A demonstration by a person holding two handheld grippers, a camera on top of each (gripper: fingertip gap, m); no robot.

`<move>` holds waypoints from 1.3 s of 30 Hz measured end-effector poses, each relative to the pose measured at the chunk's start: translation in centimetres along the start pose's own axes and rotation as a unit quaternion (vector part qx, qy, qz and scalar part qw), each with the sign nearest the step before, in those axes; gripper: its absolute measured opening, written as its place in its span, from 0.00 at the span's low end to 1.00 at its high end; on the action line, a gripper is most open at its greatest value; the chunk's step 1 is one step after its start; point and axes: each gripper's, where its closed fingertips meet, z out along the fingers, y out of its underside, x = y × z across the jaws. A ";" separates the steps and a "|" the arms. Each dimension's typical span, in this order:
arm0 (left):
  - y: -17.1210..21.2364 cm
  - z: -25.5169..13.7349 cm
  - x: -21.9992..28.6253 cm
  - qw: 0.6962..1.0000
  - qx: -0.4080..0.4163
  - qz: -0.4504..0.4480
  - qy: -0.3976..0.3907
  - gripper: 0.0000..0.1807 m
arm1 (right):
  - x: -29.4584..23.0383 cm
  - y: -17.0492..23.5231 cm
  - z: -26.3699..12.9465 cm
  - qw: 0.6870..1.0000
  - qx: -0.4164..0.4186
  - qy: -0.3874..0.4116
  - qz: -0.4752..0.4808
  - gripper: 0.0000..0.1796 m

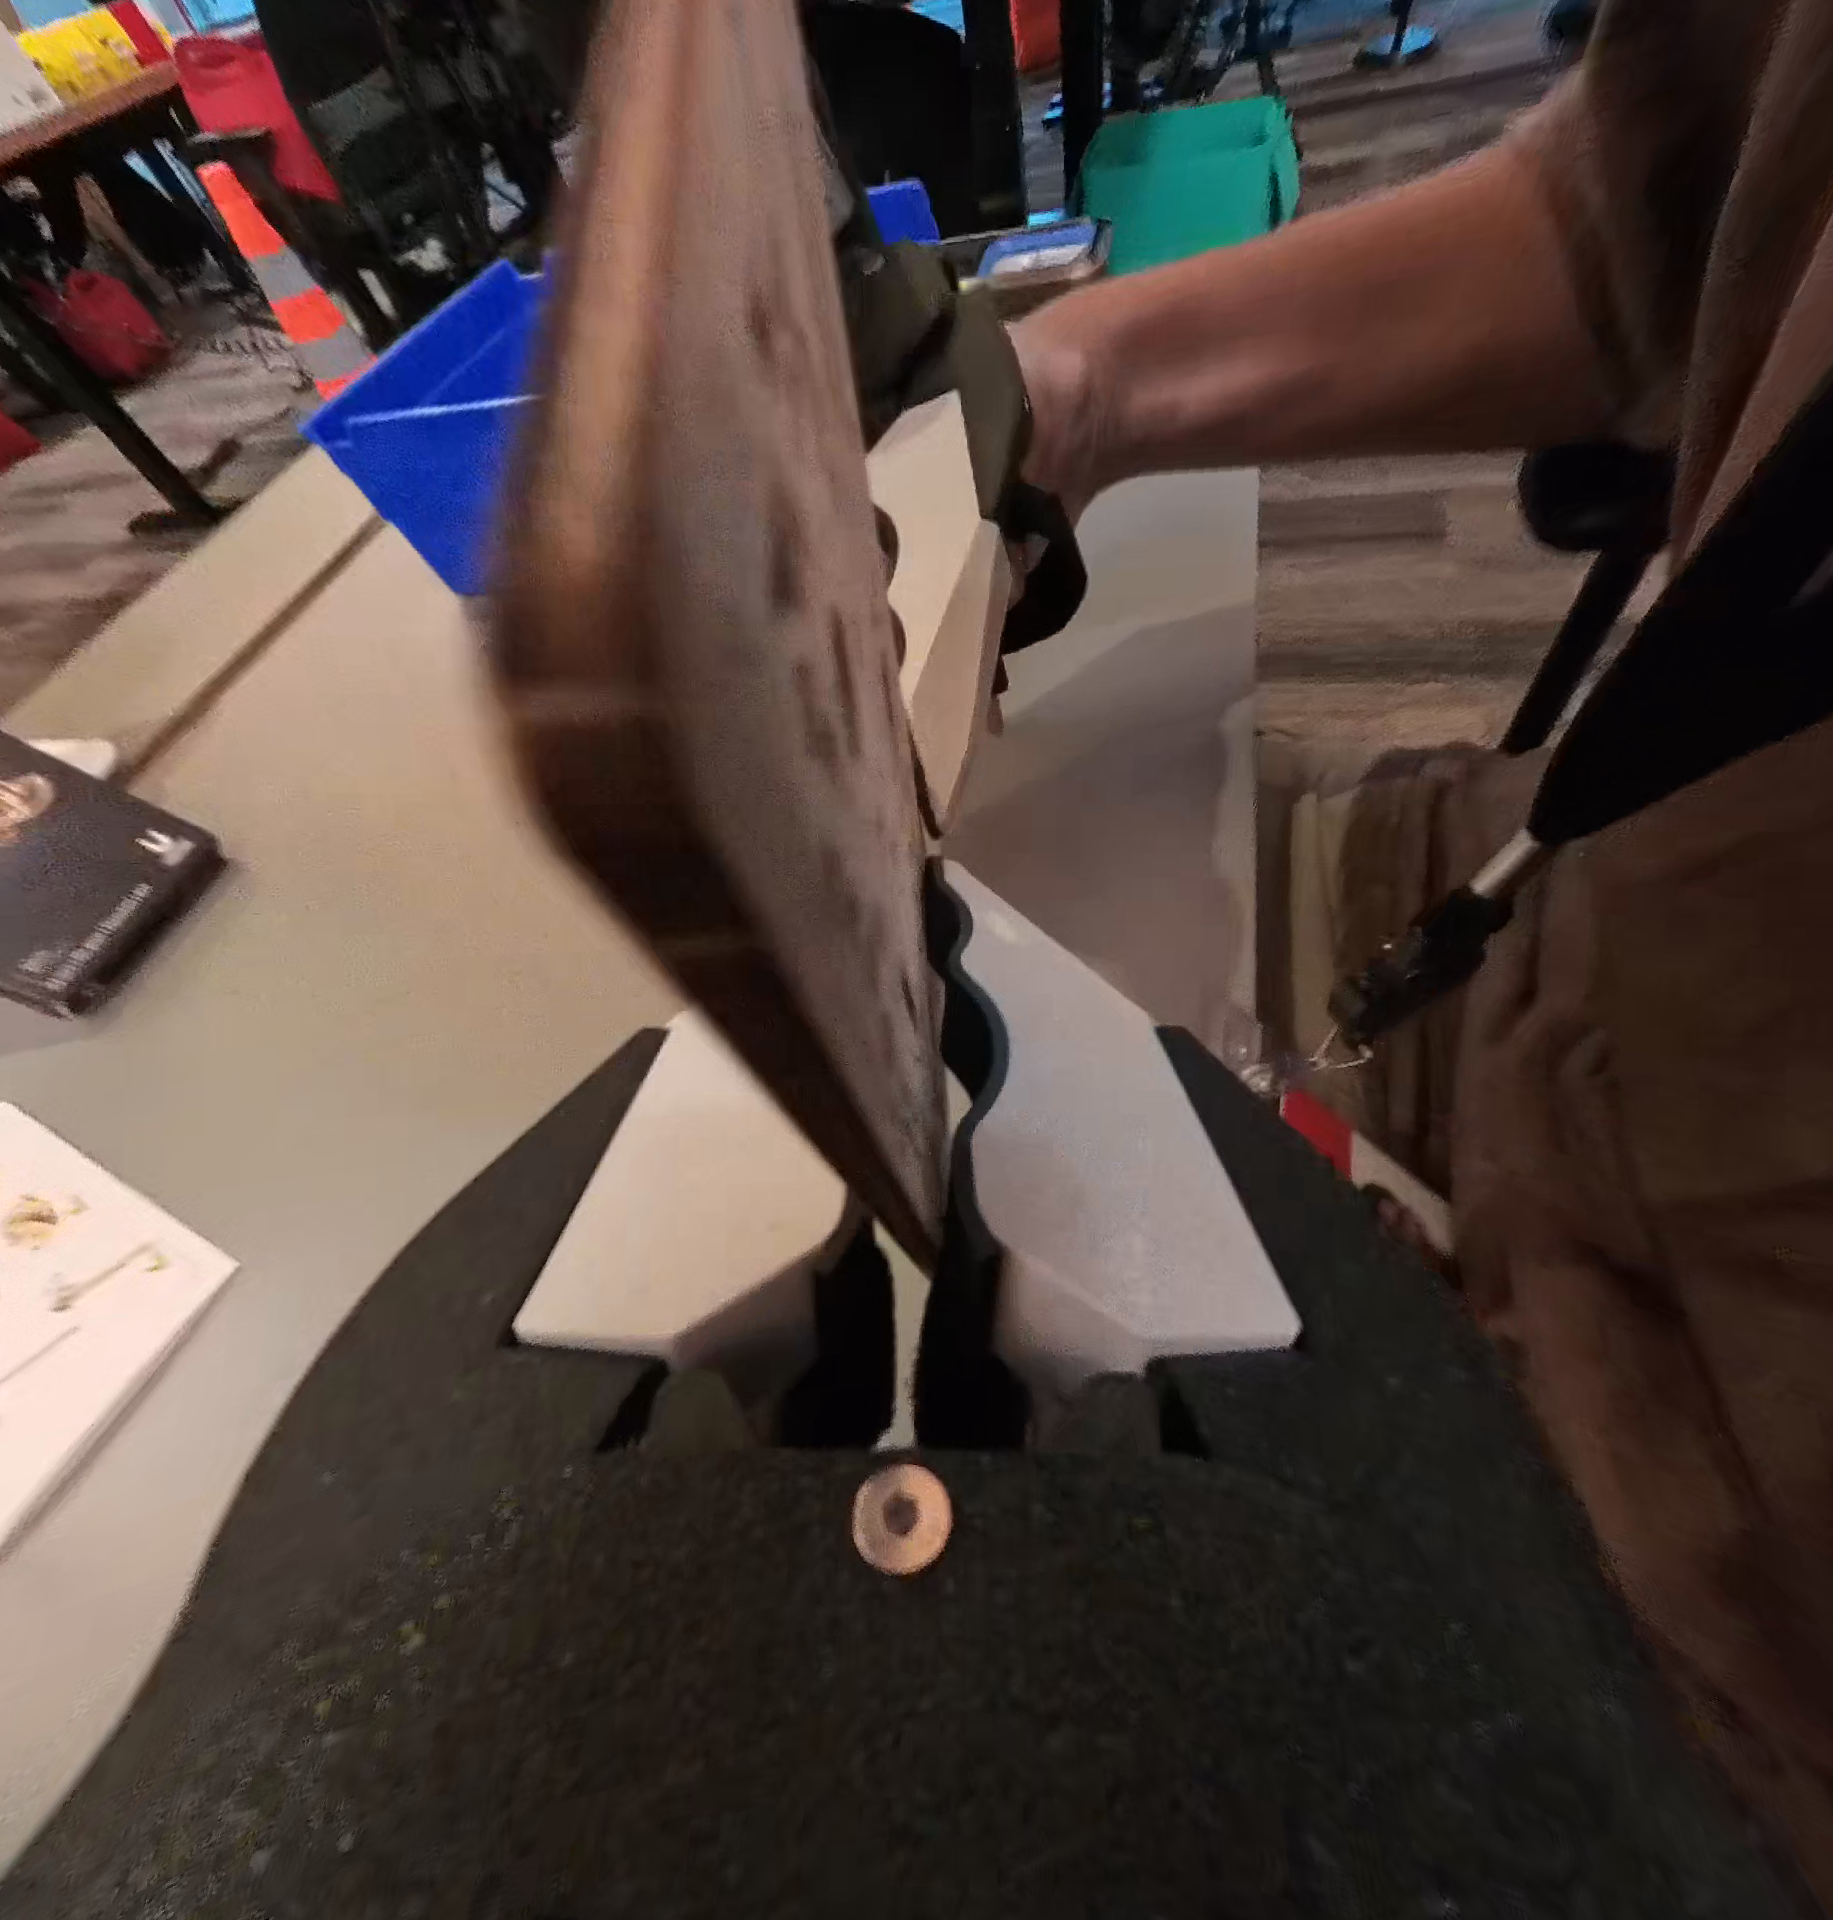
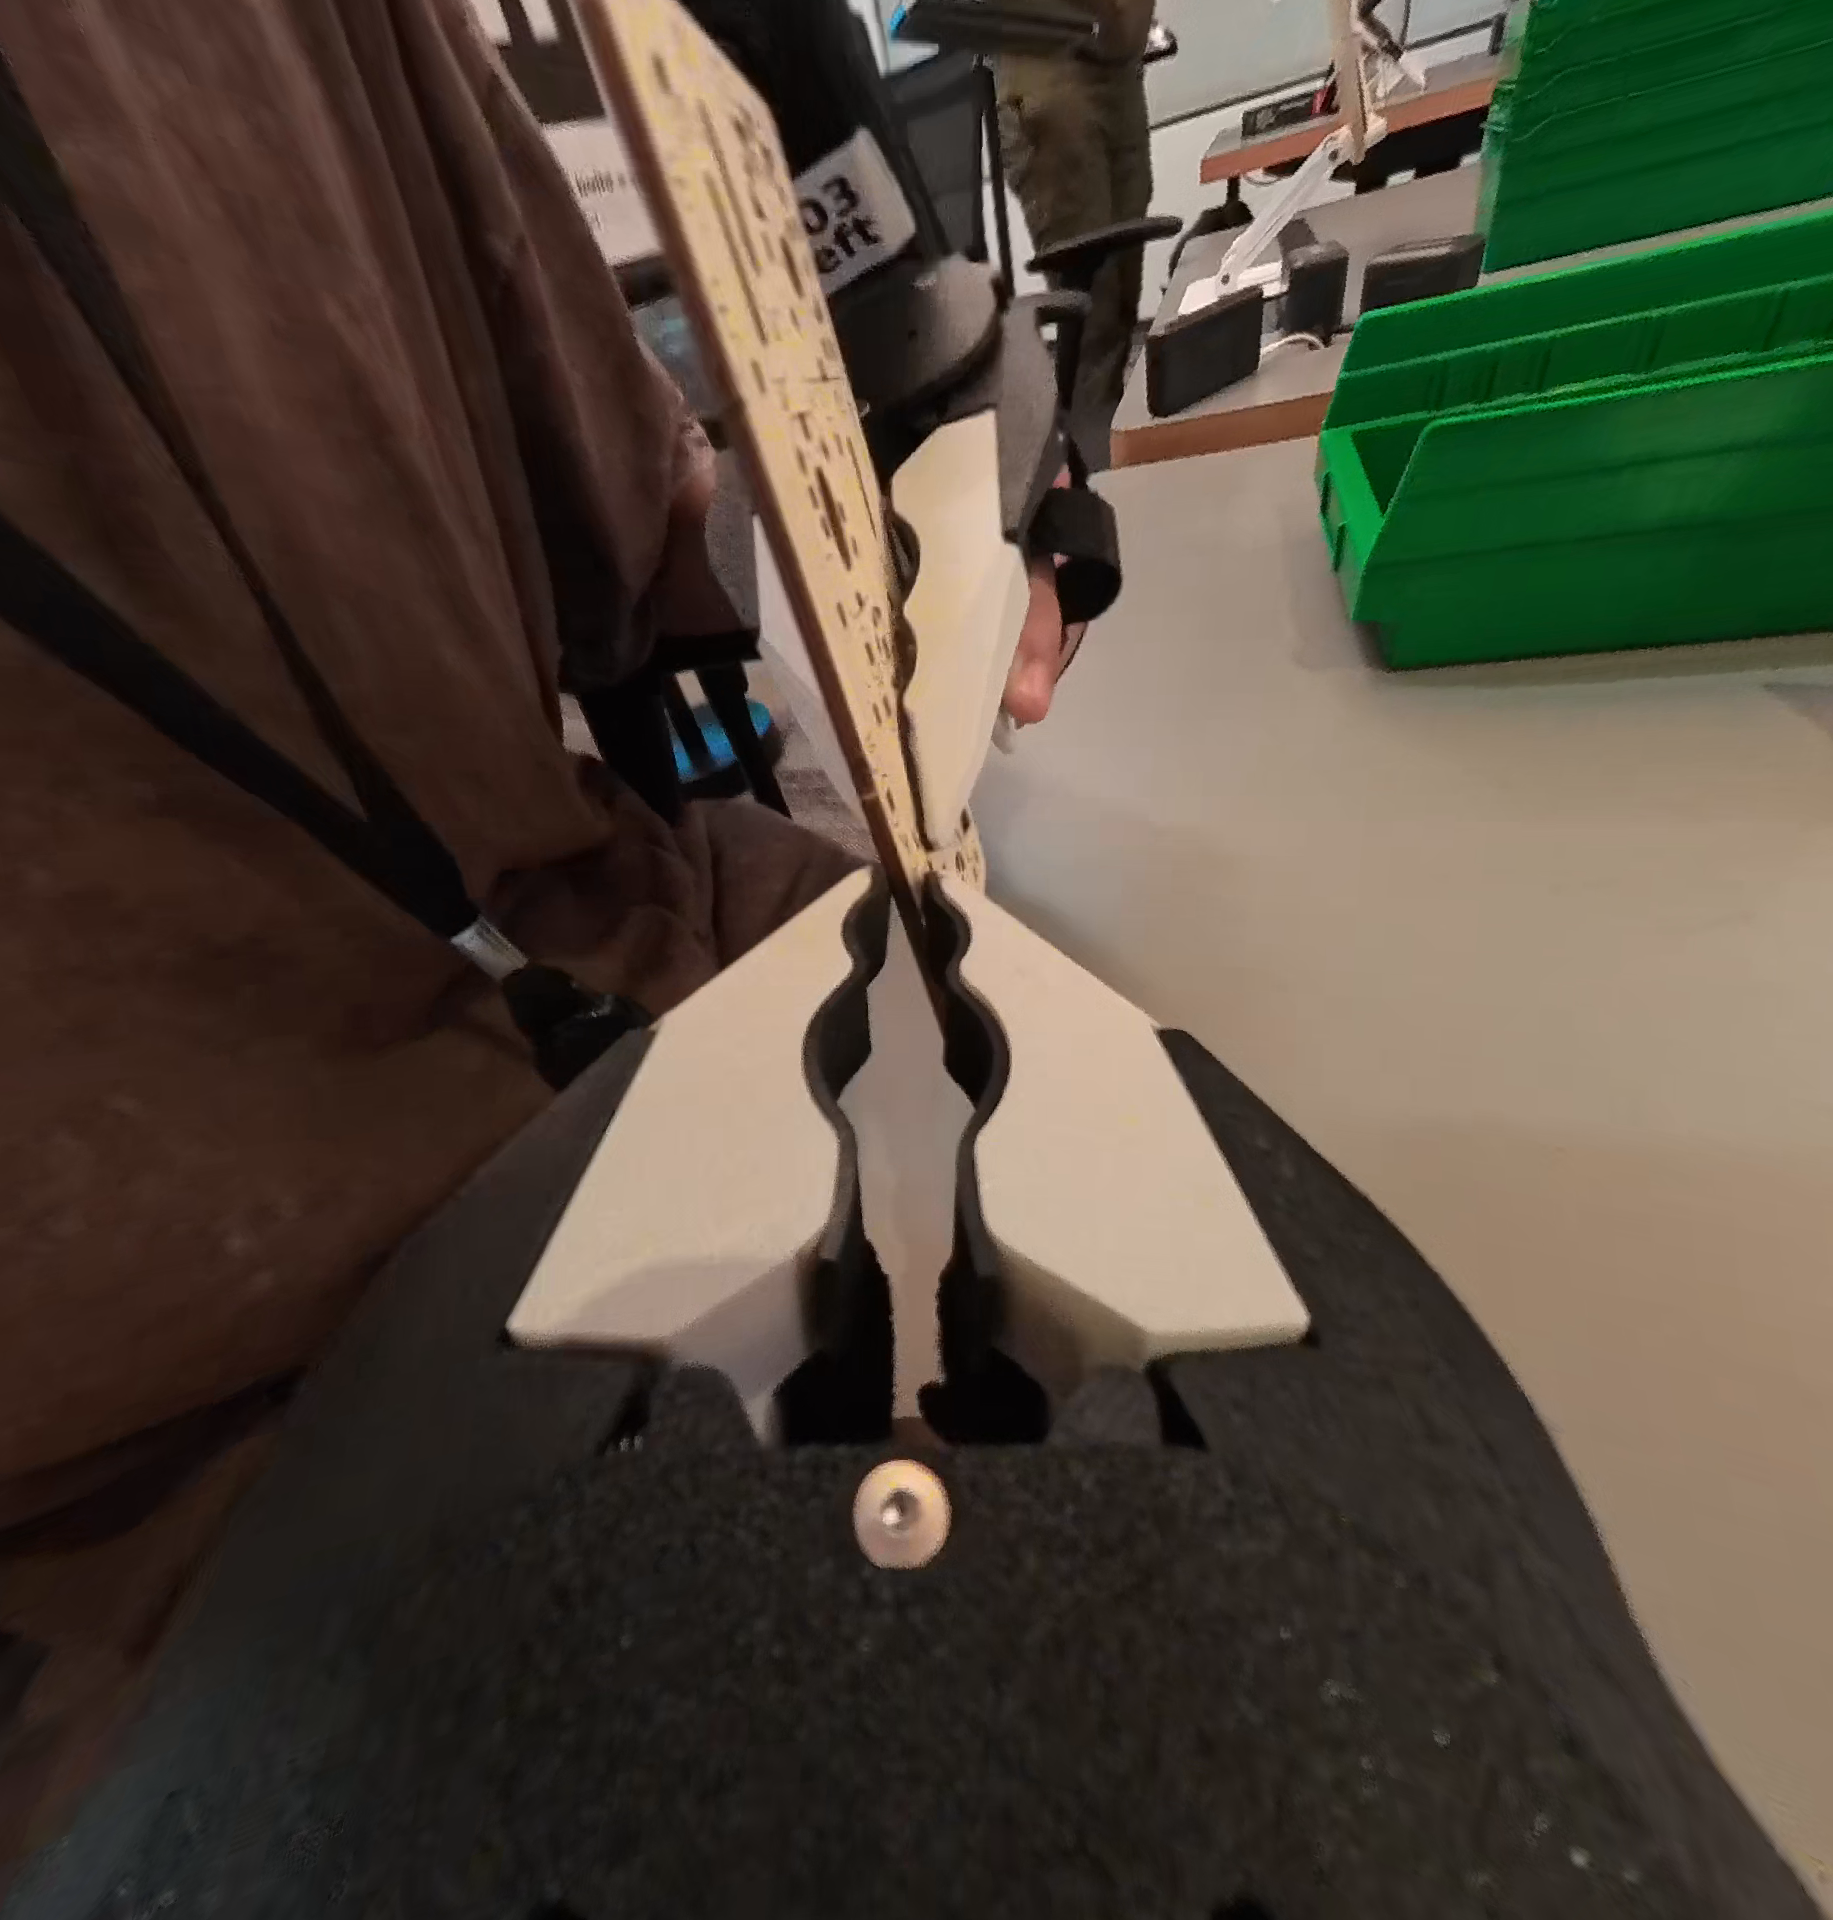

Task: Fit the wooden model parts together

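Over on the left of the grey table (image 1: 392, 935), a dark box (image 1: 55, 868) and a white booklet (image 1: 50, 1320) are both cut off by the frame edge. Middle of the shot, the left gripper (image 1: 933, 914) pinches a wooden sheet (image 1: 725, 582), which is tilted and blurry, so its cutouts are hard to read and its top runs out of view. From the other side, the right gripper (image 2: 907, 894) clamps the same sheet's edge, with green bins (image 2: 1618, 468) further right.
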 end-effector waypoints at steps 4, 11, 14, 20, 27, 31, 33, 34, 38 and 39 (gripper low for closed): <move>0.2 0.0 -0.5 0.984 0.024 -0.162 0.064 0.02 | 0.7 0.1 0.0 0.998 0.002 0.013 0.056 0.02; 1.7 0.9 -2.0 0.921 0.037 -0.375 0.095 0.02 | 3.3 1.3 -0.4 0.979 -0.027 0.154 0.130 0.04; 2.7 1.5 -2.1 0.870 0.039 -0.478 0.115 0.01 | 4.2 2.2 -1.1 0.962 -0.030 0.223 0.153 0.04; 6.3 3.3 -1.9 0.819 -0.017 -0.564 0.100 0.01 | 4.3 4.4 -1.2 0.940 -0.111 0.309 0.087 0.00; 7.9 4.1 -1.8 0.823 -0.048 -0.561 0.077 0.00 | 5.3 7.9 -0.4 0.923 -0.158 0.334 0.104 0.00; 8.0 4.2 -1.9 0.822 -0.048 -0.563 0.073 0.01 | 5.6 8.3 -0.3 0.920 -0.161 0.342 0.104 0.00; 8.1 4.2 -1.9 0.822 -0.048 -0.563 0.072 0.01 | 5.8 8.4 -0.3 0.917 -0.163 0.349 0.102 0.00; 8.1 4.2 -2.0 0.824 -0.050 -0.560 0.070 0.01 | 5.8 8.5 -0.3 0.916 -0.166 0.352 0.099 0.00; 8.3 4.3 -2.0 0.828 -0.052 -0.554 0.066 0.02 | 5.9 8.6 -0.3 0.910 -0.187 0.361 0.085 0.00; 8.3 4.3 -2.0 0.829 -0.053 -0.553 0.066 0.02 | 5.9 8.6 -0.3 0.908 -0.193 0.364 0.075 0.00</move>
